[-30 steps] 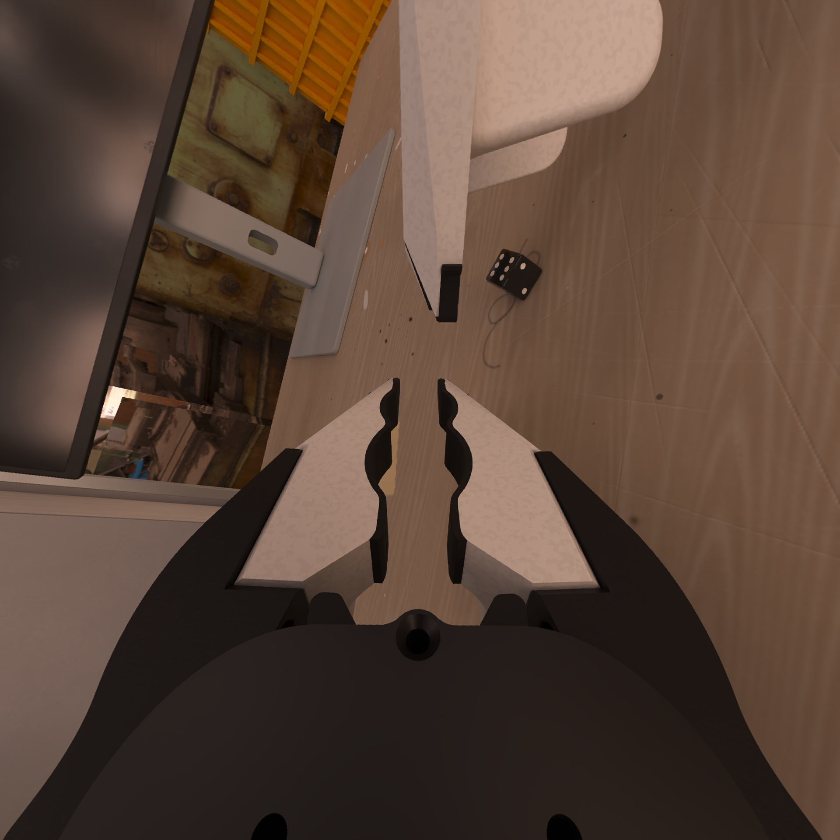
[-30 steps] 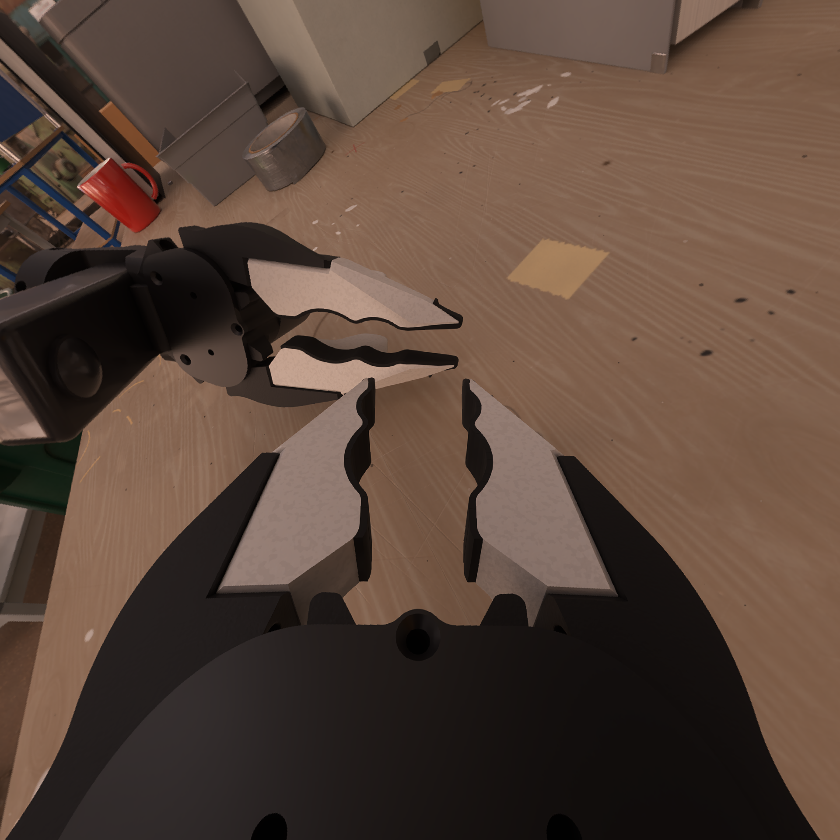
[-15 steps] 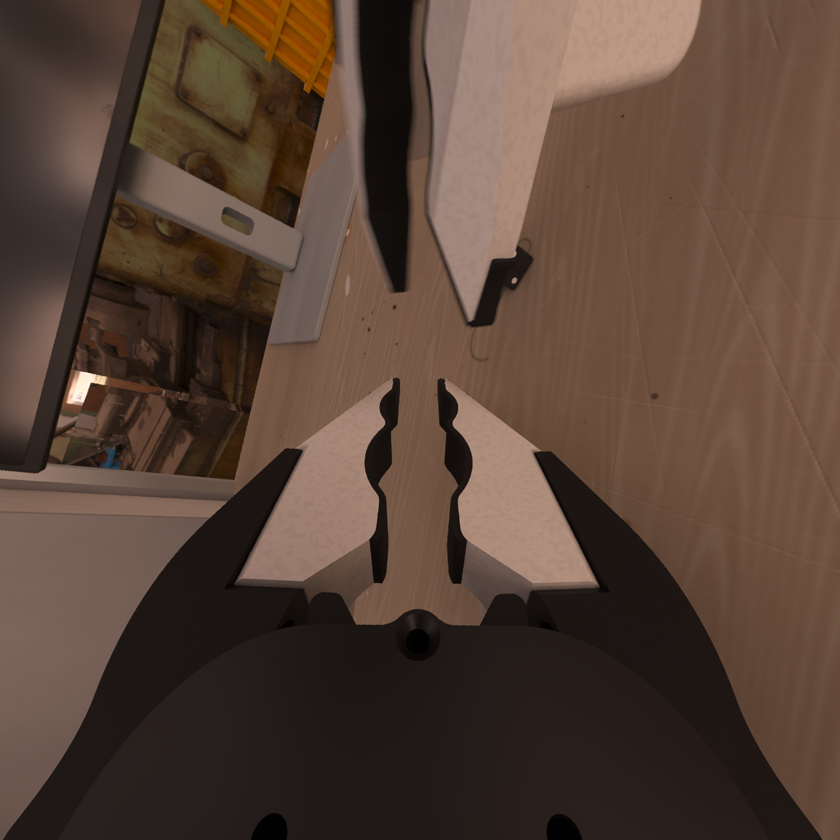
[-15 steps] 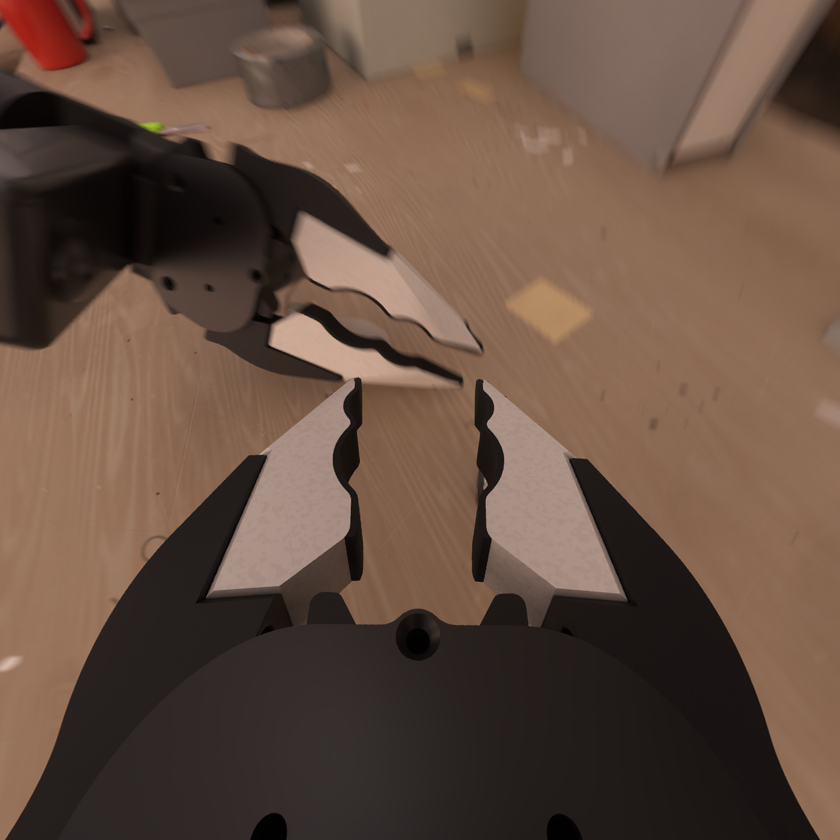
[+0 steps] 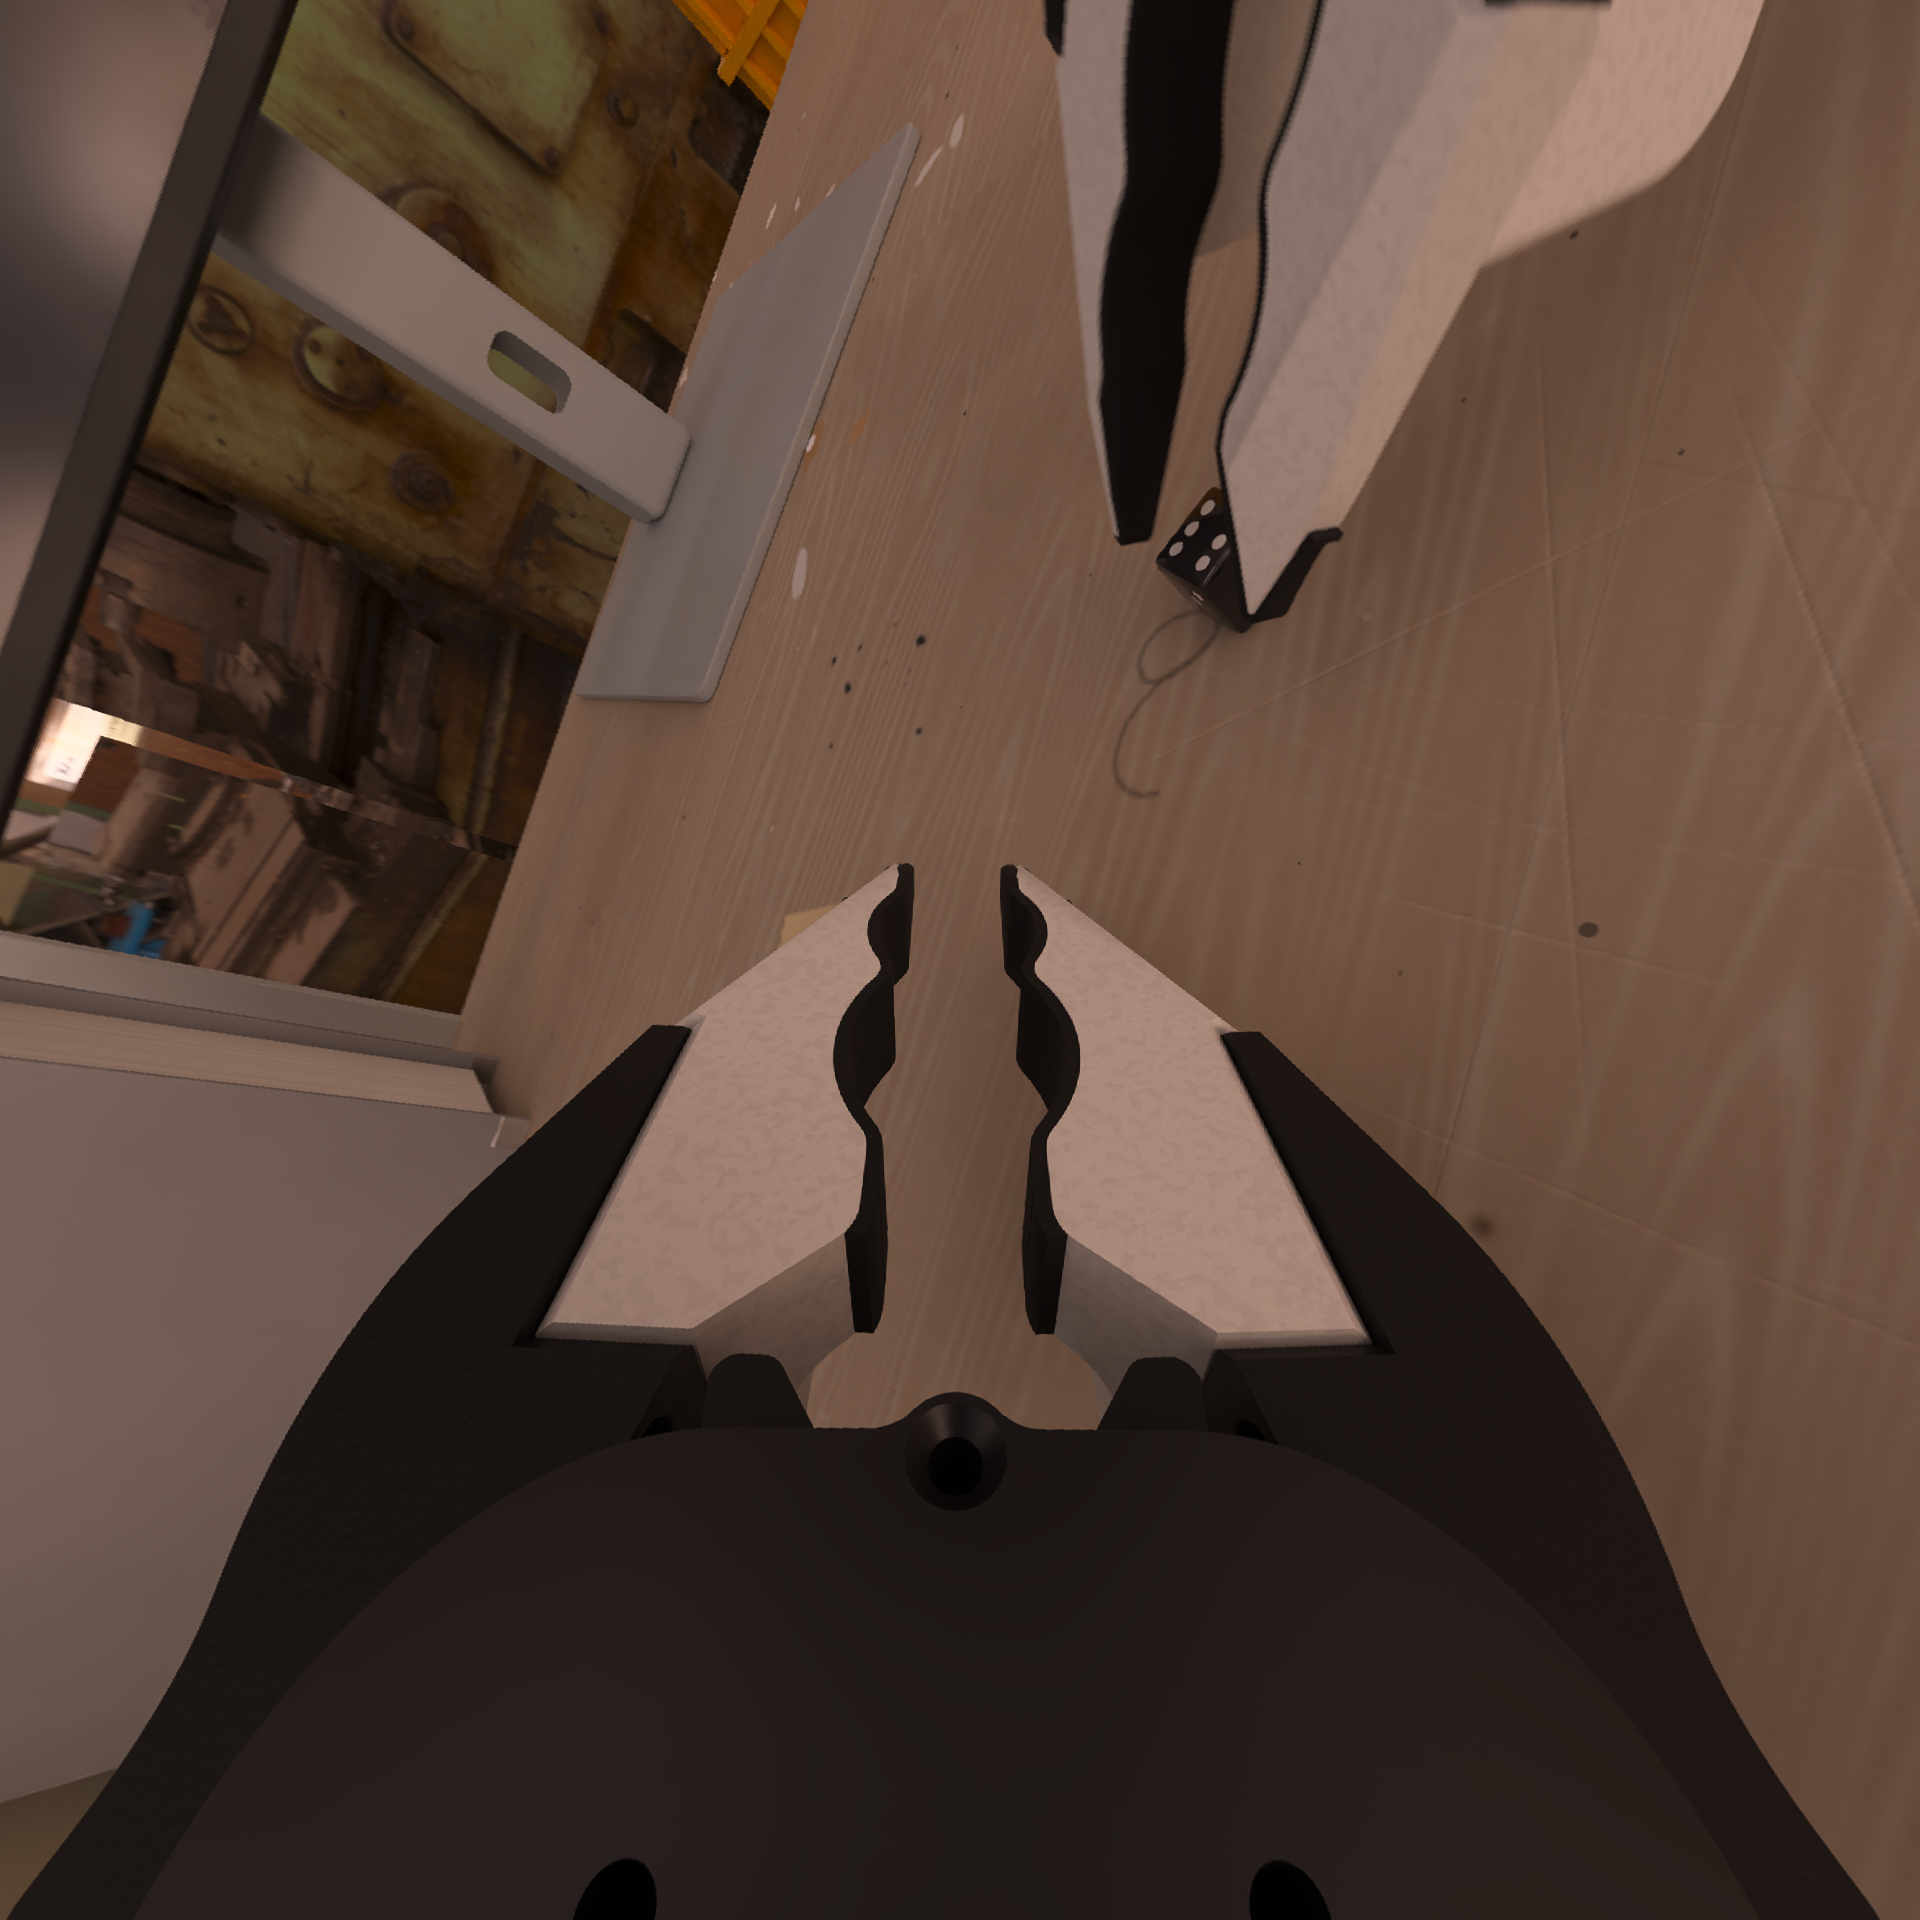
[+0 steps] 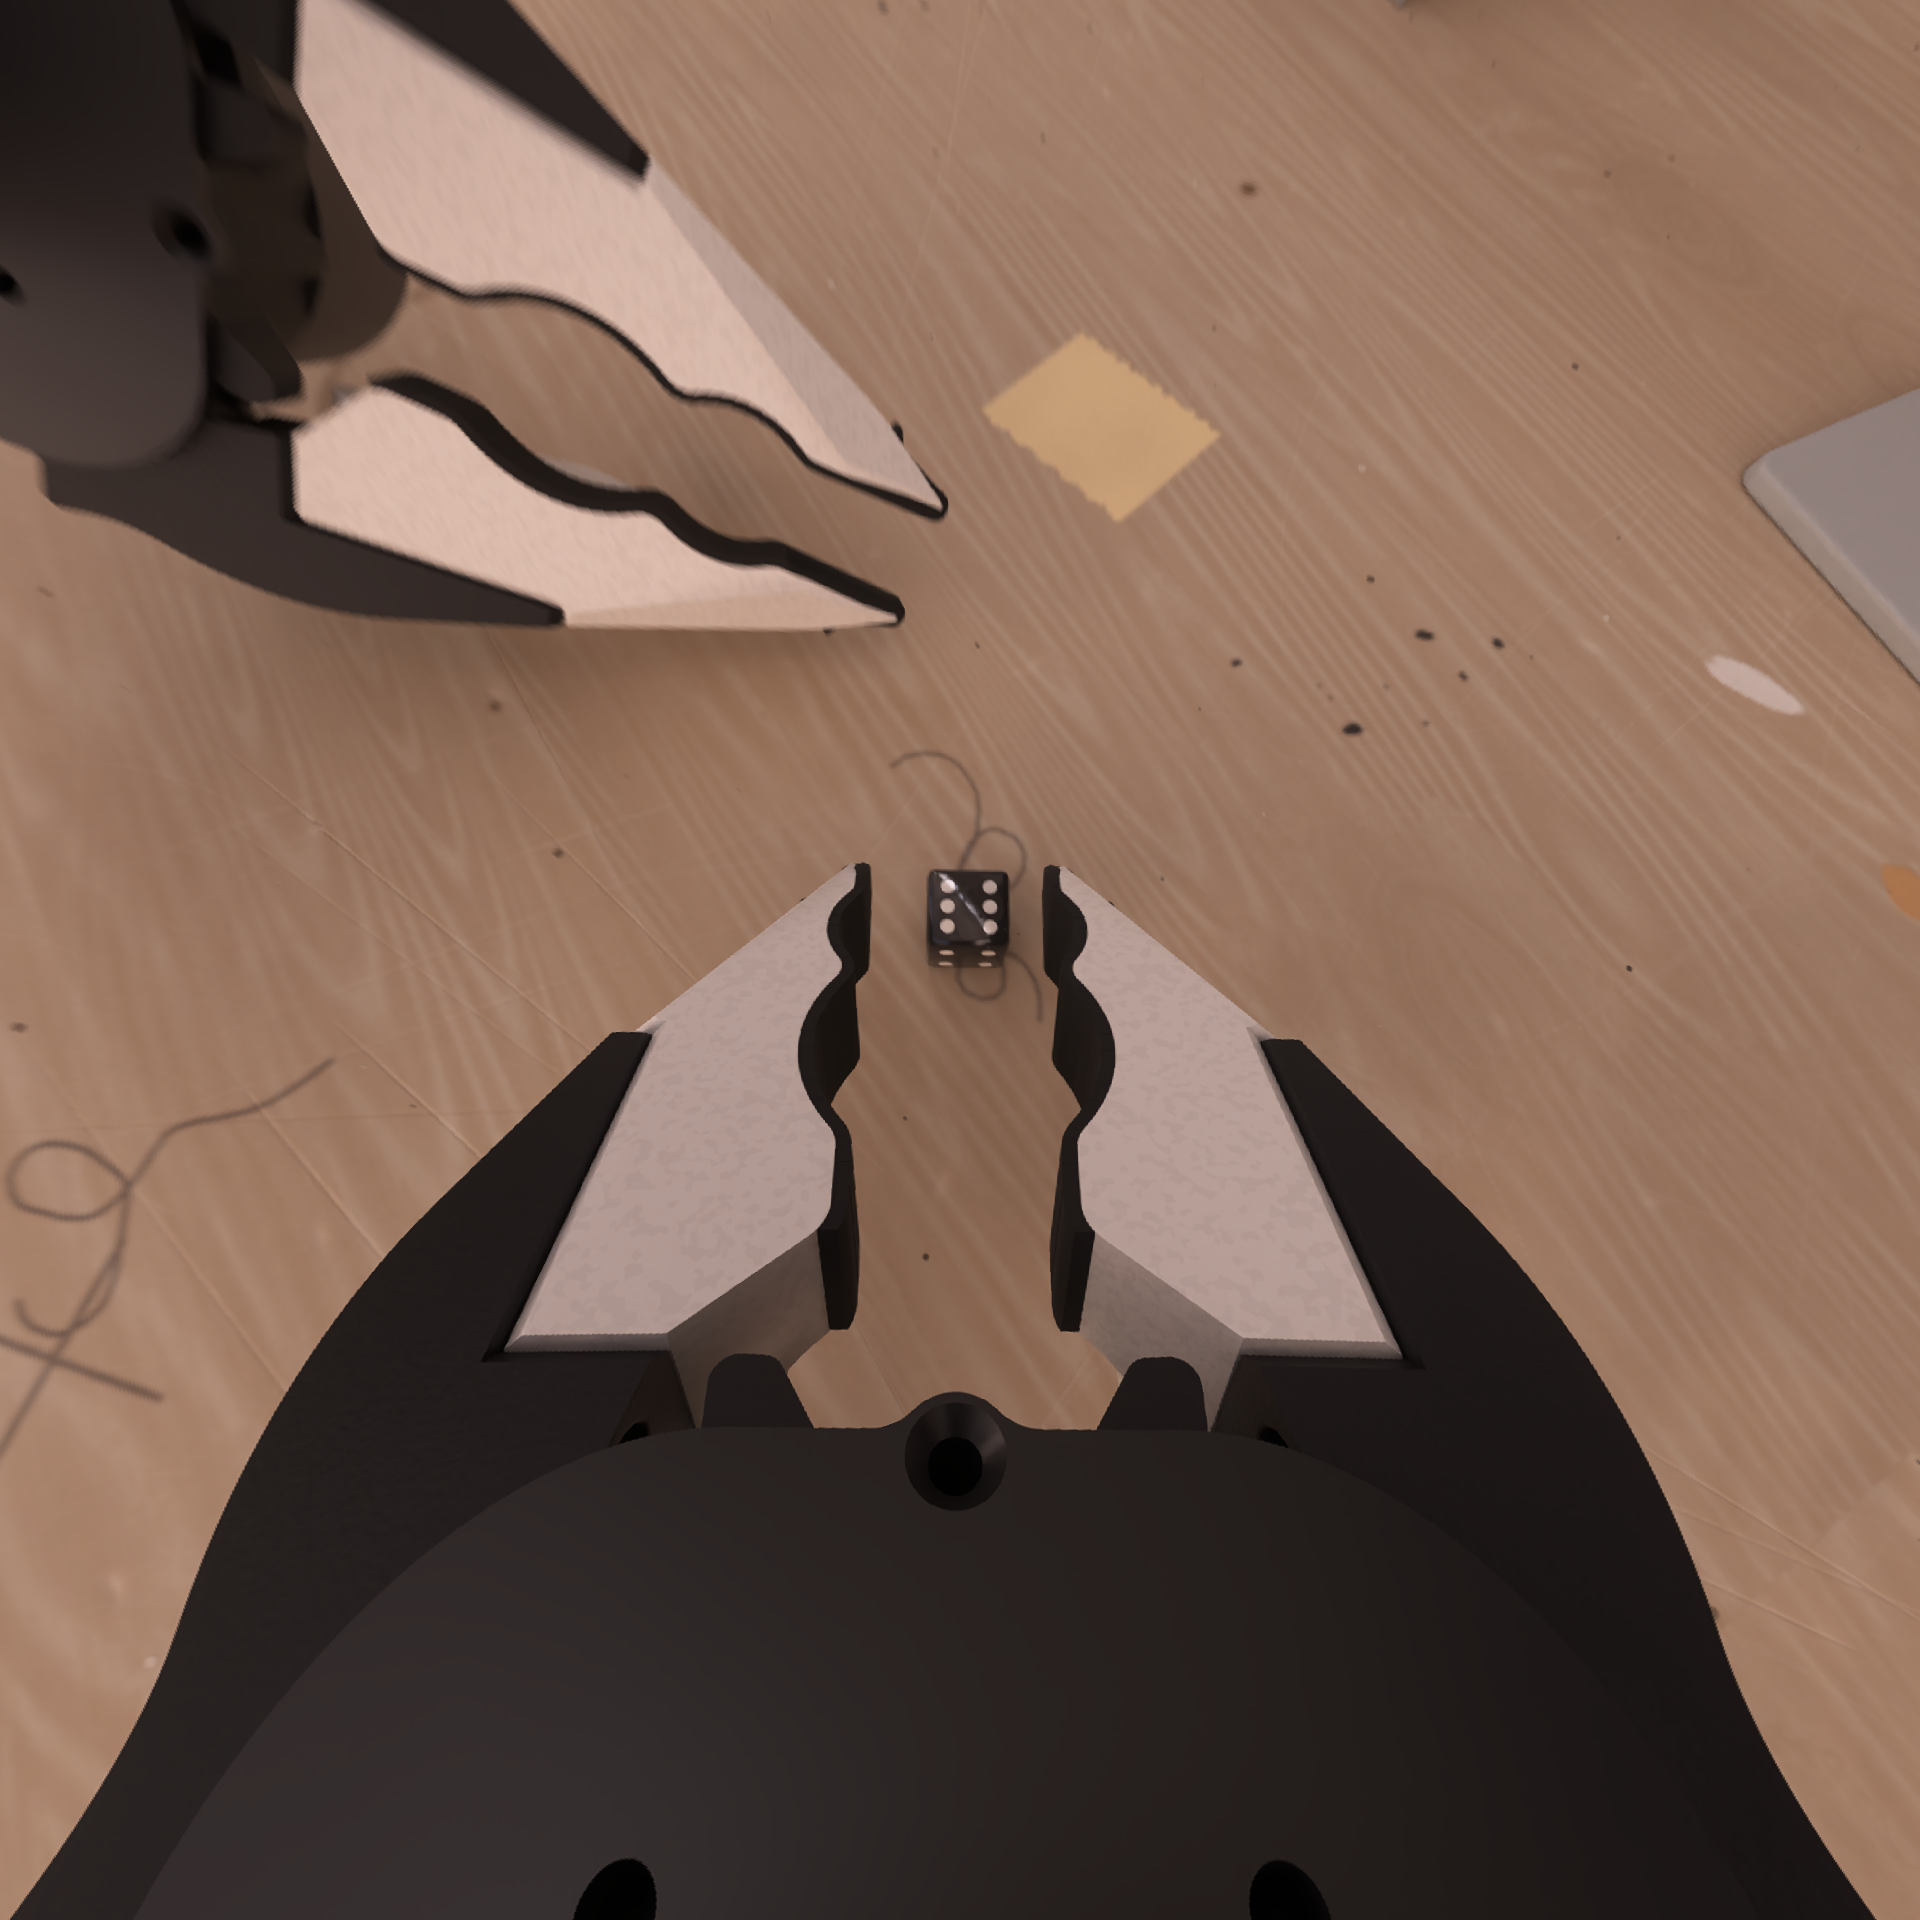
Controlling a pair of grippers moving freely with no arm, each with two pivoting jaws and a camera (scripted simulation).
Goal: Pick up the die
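Observation:
A small black die (image 6: 966, 920) with white pips rests on the wooden table (image 6: 1403, 987). My right gripper (image 6: 956, 878) is open and points down at it. The die sits between its two fingertips with a small gap on each side. In the left wrist view the die (image 5: 1193, 545) shows between the right gripper's (image 5: 1210, 561) white fingers, partly hidden by one. My left gripper (image 5: 956, 878) is narrowly open and empty, a short way from the die. It also shows in the right wrist view (image 6: 920, 561) at the upper left.
A flat grey plate (image 5: 758, 416) lies near the table edge and shows at the right of the right wrist view (image 6: 1849, 530). A yellow paper patch (image 6: 1101, 421) lies beyond the die. Thin pencil squiggles (image 6: 83, 1205) mark the wood. A dark screen (image 5: 94, 260) stands left.
My right gripper has tipped downward and moved over the die, which now sits between its fingertips. The left gripper has shifted only slightly and its opening is unchanged.

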